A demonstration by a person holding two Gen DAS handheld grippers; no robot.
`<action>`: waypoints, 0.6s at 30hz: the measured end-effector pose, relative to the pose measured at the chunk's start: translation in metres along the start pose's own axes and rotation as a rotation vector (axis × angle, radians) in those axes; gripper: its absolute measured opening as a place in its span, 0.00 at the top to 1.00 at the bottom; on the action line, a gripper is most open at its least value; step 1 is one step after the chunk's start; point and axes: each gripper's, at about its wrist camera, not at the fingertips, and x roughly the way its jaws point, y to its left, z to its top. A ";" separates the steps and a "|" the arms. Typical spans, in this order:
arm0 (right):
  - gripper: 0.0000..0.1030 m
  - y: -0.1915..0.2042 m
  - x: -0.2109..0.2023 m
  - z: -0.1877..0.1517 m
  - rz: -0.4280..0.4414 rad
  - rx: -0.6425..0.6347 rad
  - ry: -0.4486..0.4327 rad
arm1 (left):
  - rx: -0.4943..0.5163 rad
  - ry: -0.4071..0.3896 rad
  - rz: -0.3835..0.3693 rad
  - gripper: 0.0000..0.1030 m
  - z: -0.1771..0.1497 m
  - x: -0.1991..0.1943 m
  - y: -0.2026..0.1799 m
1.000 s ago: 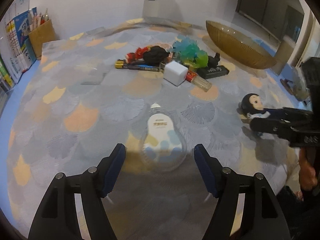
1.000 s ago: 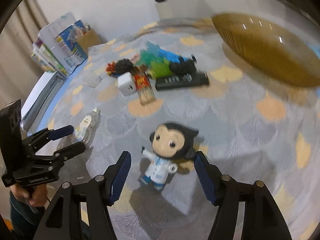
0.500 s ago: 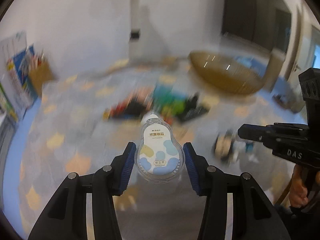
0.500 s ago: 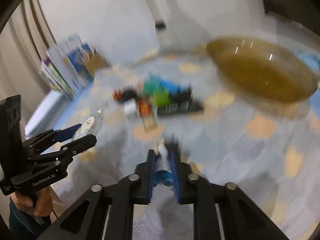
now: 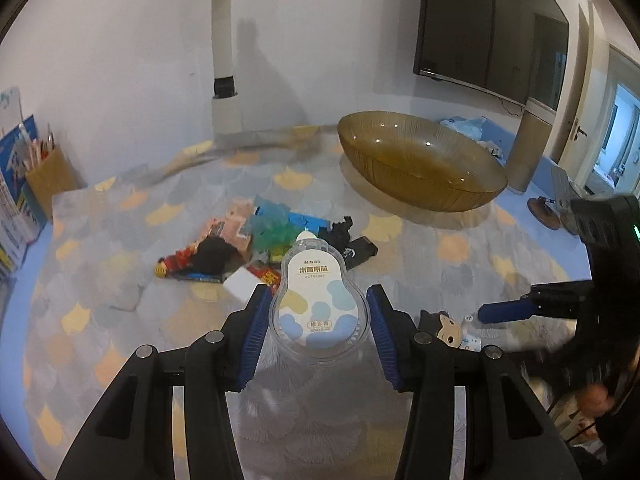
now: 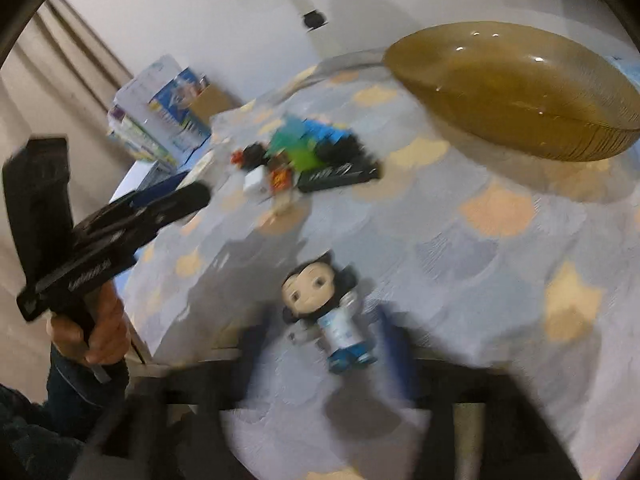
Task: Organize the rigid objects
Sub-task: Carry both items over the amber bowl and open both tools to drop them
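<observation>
My left gripper [image 5: 316, 320] is shut on a clear pear-shaped correction tape [image 5: 318, 300] with blue and yellow spots and holds it above the table. My right gripper [image 6: 324, 340] shows blurred; its blue pads stand either side of a black-haired doll [image 6: 320, 308] in a white coat, and I cannot tell if they grip it. The doll's head [image 5: 444, 326] also shows in the left wrist view beside the right gripper's blue pad [image 5: 506, 310]. An amber glass bowl [image 5: 420, 160] stands at the back right and also shows in the right wrist view [image 6: 516, 92].
A pile of small items [image 5: 264, 244] lies mid-table: a white cube [image 5: 240, 286], a black remote [image 5: 360, 252], green and blue toys. A box of pens and books [image 5: 48, 176] stands at the left edge. The left gripper [image 6: 120, 216] crosses the right wrist view's left side.
My left gripper has shut on the correction tape and lifted it. My right gripper closed in around the doll and moved; its view is now motion-blurred with the pads wider apart.
</observation>
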 end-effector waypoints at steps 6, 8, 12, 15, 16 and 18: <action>0.44 0.032 0.031 0.003 -0.112 -0.152 0.039 | -0.002 -0.010 0.023 0.56 0.003 -0.006 0.002; 0.62 0.033 0.034 0.002 -0.167 -0.200 0.045 | 0.005 -0.014 0.028 0.56 0.006 -0.006 0.001; 0.62 0.037 0.014 0.011 -0.196 -0.229 -0.025 | 0.025 -0.040 0.022 0.56 0.024 -0.007 -0.005; 0.62 0.029 -0.029 0.037 -0.188 -0.178 -0.132 | 0.054 -0.093 -0.013 0.55 0.055 -0.009 -0.015; 0.62 0.023 -0.044 0.047 -0.200 -0.164 -0.172 | 0.063 -0.113 -0.020 0.55 0.065 -0.009 -0.019; 0.62 0.004 -0.084 0.076 -0.282 -0.109 -0.270 | 0.074 -0.155 -0.053 0.55 0.094 -0.006 -0.029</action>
